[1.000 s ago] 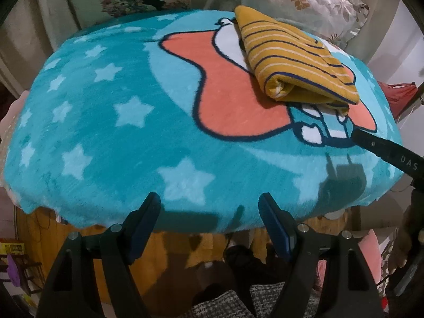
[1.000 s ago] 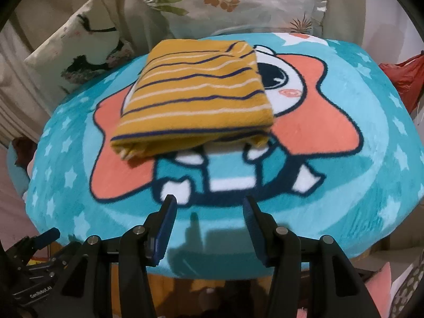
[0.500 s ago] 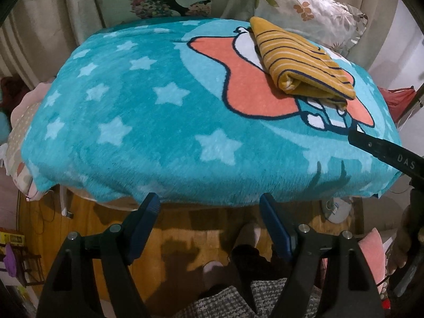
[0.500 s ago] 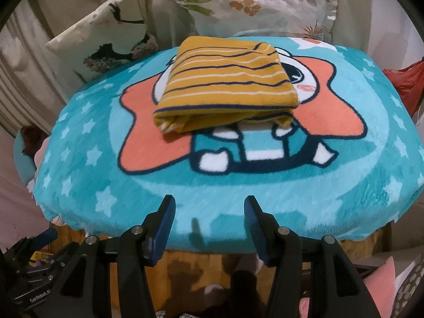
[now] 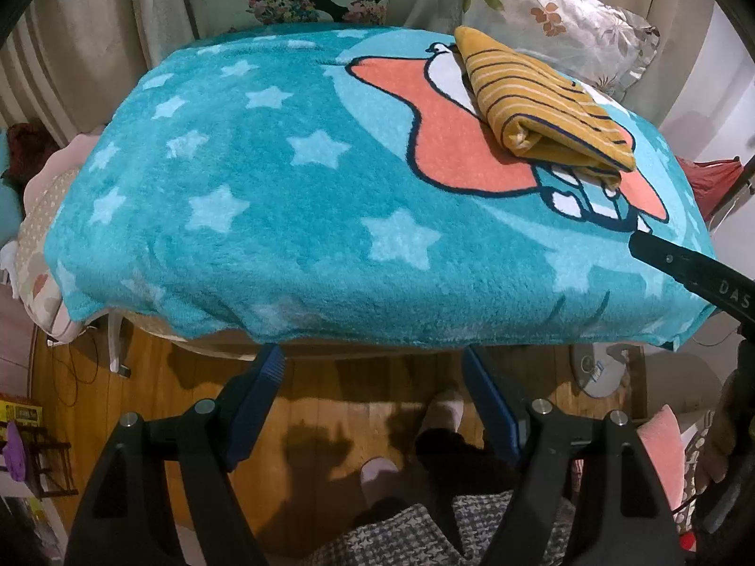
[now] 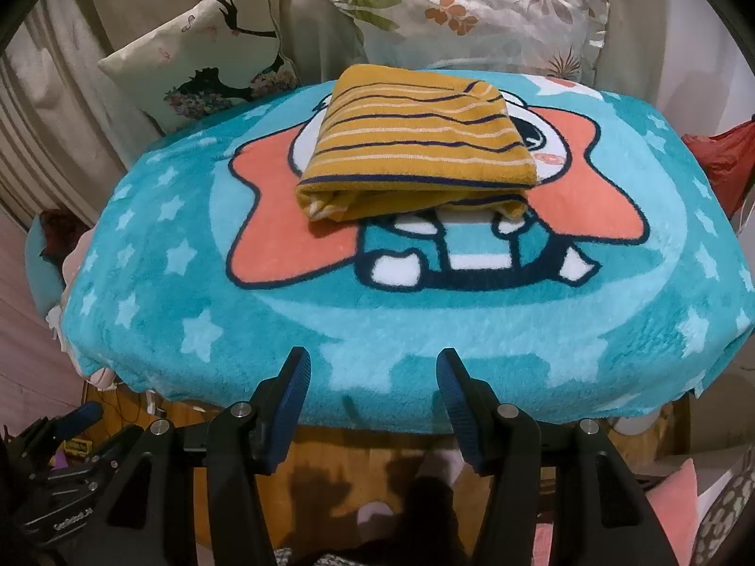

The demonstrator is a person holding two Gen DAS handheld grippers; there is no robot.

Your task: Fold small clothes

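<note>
A folded mustard-yellow garment with navy and white stripes (image 6: 415,146) lies on the teal star blanket (image 6: 198,283), over the cartoon figure. It also shows at the upper right of the left wrist view (image 5: 542,108). My left gripper (image 5: 373,363) is open and empty, off the blanket's front edge, above the floor. My right gripper (image 6: 373,368) is open and empty at the blanket's front edge, well short of the garment. A finger of the right gripper (image 5: 693,273) shows at the right of the left wrist view.
Two patterned pillows (image 6: 203,61) (image 6: 472,14) lean against a curtain behind the blanket. A wooden floor (image 5: 330,424) lies below the front edge, with the person's slippered feet (image 5: 439,415). A red bag (image 6: 726,160) sits at the right.
Both grippers have pulled back from the garment toward the blanket's front edge; the blanket and garment look smaller and farther away. Both grippers stay open.
</note>
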